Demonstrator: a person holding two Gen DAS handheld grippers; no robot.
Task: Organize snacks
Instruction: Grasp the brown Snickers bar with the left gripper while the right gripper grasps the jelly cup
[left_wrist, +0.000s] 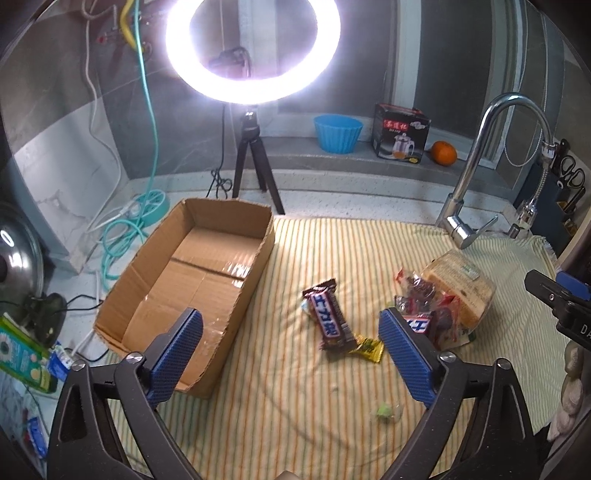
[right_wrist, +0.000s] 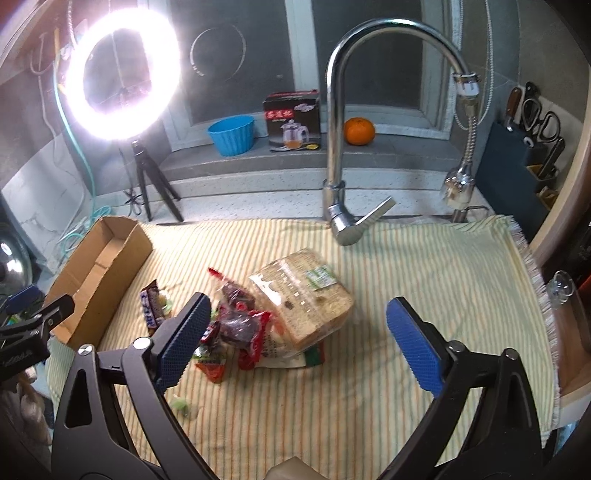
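Note:
An empty cardboard box (left_wrist: 192, 273) (right_wrist: 99, 273) lies at the left end of a striped cloth (left_wrist: 332, 406) (right_wrist: 424, 280). A brown chocolate bar (left_wrist: 328, 317) (right_wrist: 150, 308) lies beside it, with a small yellow candy (left_wrist: 369, 349) at its near end. Further right sits a pile: a bagged bread loaf (left_wrist: 458, 288) (right_wrist: 306, 299) and red snack packets (left_wrist: 424, 291) (right_wrist: 240, 325). My left gripper (left_wrist: 290, 328) hovers open above the chocolate bar, nothing between its pads. My right gripper (right_wrist: 297, 317) hangs open over the pile, gripping nothing.
A ring light on a tripod (left_wrist: 255, 51) (right_wrist: 122, 74) stands behind the box. A chrome tap (left_wrist: 491, 162) (right_wrist: 343, 147) rises at the cloth's far edge. On the sill: blue bowl (left_wrist: 338, 133), teapot carton (left_wrist: 400, 133), orange (left_wrist: 443, 153). A small green candy (left_wrist: 384, 411) (right_wrist: 181, 404) lies near.

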